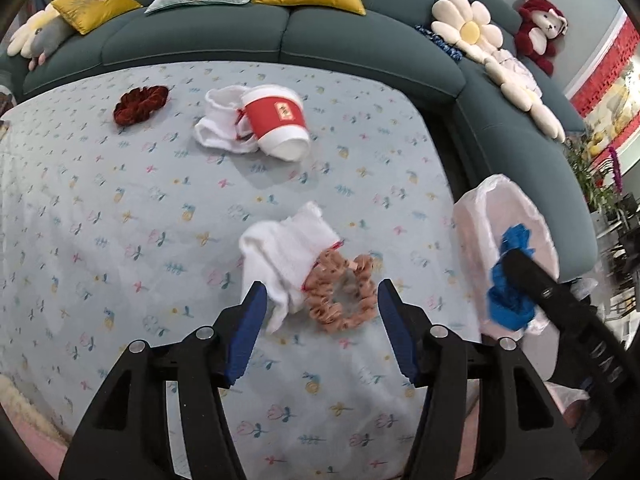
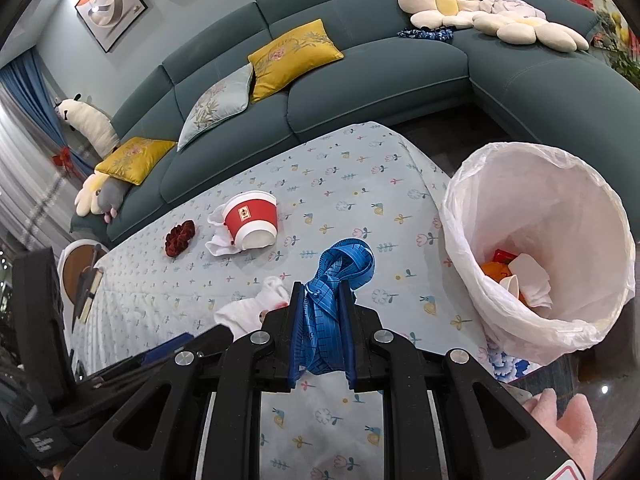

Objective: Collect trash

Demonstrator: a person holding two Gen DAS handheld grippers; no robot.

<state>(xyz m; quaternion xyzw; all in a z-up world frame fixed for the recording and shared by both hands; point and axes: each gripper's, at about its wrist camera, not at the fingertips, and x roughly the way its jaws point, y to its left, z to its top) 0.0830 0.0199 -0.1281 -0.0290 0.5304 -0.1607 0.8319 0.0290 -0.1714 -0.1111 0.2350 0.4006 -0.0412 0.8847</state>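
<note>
1. Risk: the crumpled blue measuring tape (image 2: 340, 280) has loops sticking out past the right gripper (image 2: 322, 292). Released short of the bin, it would probably drape over the rim of the white plastic bin liner (image 2: 532, 336) or drop onto the floral tablecloth (image 1: 120, 208).
2. Risk: the peach fabric scrunchie (image 1: 340, 296) touches the white folded sock (image 1: 280, 256); the left gripper (image 1: 320, 292) could snag both.
3. Right jaws: nearly closed, clamped on the tape, beside the bin.
4. Left jaws: about half open, empty, straddling the scrunchie without touching it.
5. Still lying further back on the cloth: red-and-white paper cup (image 1: 276, 120).
</note>
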